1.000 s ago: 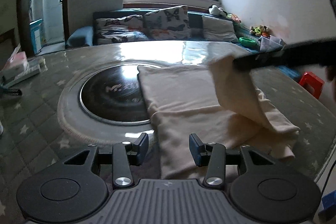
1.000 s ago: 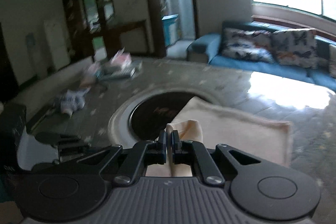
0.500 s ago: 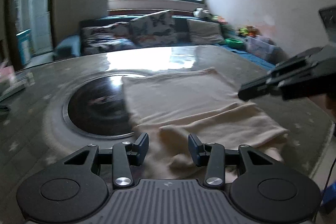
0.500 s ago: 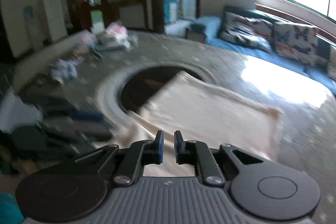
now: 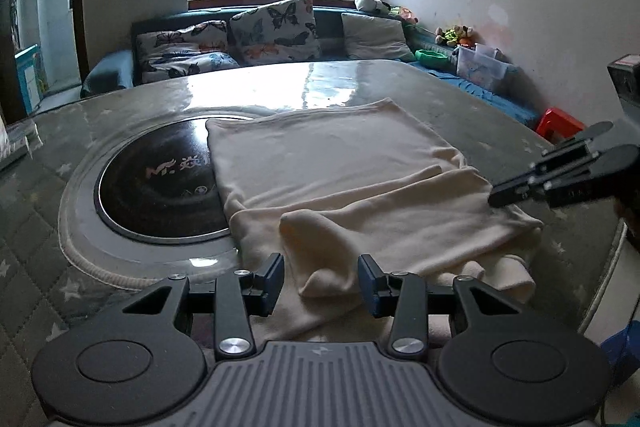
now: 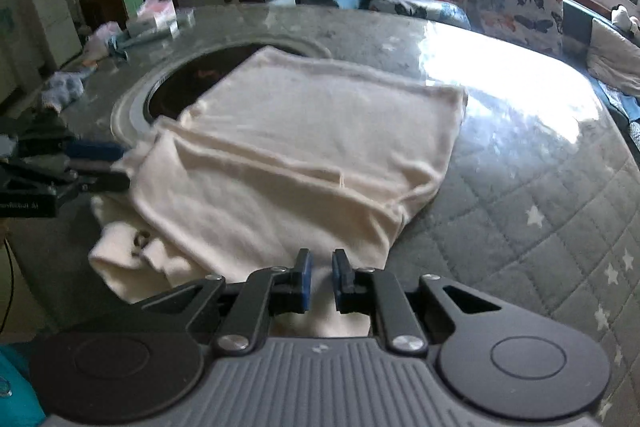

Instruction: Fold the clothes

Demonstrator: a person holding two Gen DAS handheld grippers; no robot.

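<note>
A cream garment (image 6: 304, 147) lies on the quilted round table (image 6: 520, 195), one side folded over, a sleeve bunched at the near edge. The left gripper (image 5: 320, 277) hangs spread; the right gripper (image 6: 320, 277), slightly parted, holds nothing. Further folds remain.

Ahead of the left gripper (image 5: 321, 279), its jaws parted, a cream garment (image 5: 340, 183) lies folded on the quilted table (image 5: 40, 227), one bunched fold between the fingers; the right gripper (image 5: 496, 195) reaches in at right
</note>
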